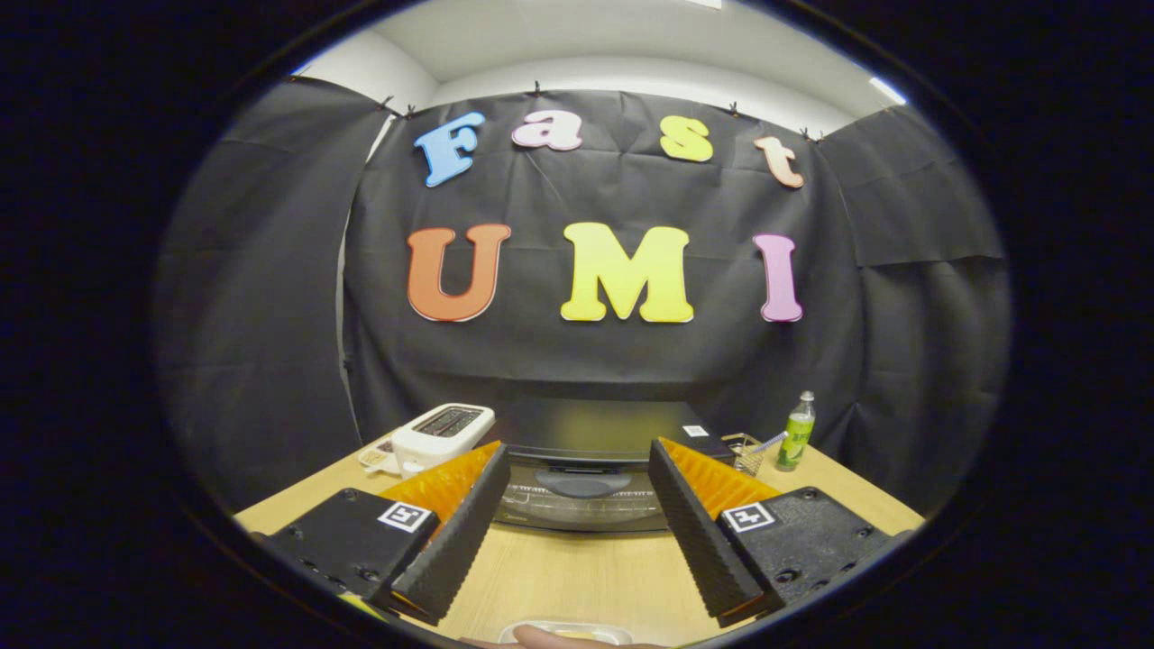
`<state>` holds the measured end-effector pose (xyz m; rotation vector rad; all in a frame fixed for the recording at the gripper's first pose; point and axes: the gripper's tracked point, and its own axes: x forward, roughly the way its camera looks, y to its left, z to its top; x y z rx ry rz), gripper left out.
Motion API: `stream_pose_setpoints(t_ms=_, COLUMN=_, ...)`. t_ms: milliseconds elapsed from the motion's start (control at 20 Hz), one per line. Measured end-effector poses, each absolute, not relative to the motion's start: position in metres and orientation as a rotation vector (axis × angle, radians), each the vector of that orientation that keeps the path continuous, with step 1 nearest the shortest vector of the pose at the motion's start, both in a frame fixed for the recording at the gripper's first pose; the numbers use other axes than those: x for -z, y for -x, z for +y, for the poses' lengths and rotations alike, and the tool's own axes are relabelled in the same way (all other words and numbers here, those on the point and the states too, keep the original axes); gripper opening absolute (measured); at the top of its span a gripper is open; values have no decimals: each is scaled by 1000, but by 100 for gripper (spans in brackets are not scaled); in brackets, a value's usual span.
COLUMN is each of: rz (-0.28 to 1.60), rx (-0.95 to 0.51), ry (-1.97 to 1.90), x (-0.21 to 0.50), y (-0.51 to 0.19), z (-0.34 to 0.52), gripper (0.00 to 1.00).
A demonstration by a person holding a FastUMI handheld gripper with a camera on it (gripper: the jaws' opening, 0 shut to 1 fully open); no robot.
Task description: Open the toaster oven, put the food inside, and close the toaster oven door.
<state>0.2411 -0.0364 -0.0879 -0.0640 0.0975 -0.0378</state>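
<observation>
Fingers [505, 491] spread wide, grasping nothing, the toaster oven [586, 469] just ahead between them

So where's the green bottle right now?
The green bottle stands on the table beyond the open tool, right of the toaster oven.

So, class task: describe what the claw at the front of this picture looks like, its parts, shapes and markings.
The claw has two long wedge-shaped fingers with ribbed, sawtooth inner faces, standing apart with nothing between them. Each finger is mounted on a flat black block fastened with screws, and each block carries a small square black-and-white marker tag. No cables are visible.
</observation>
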Motion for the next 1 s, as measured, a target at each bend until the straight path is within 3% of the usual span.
stream_pose_setpoints(t_ms=600, rz=225, rx=52, ry=-5, x=180, y=-351, z=-44, gripper=100)
stream_pose_setpoints(t_ms=1000, rz=251, rx=79, ry=2, x=188, y=-345, z=-44, gripper=100)
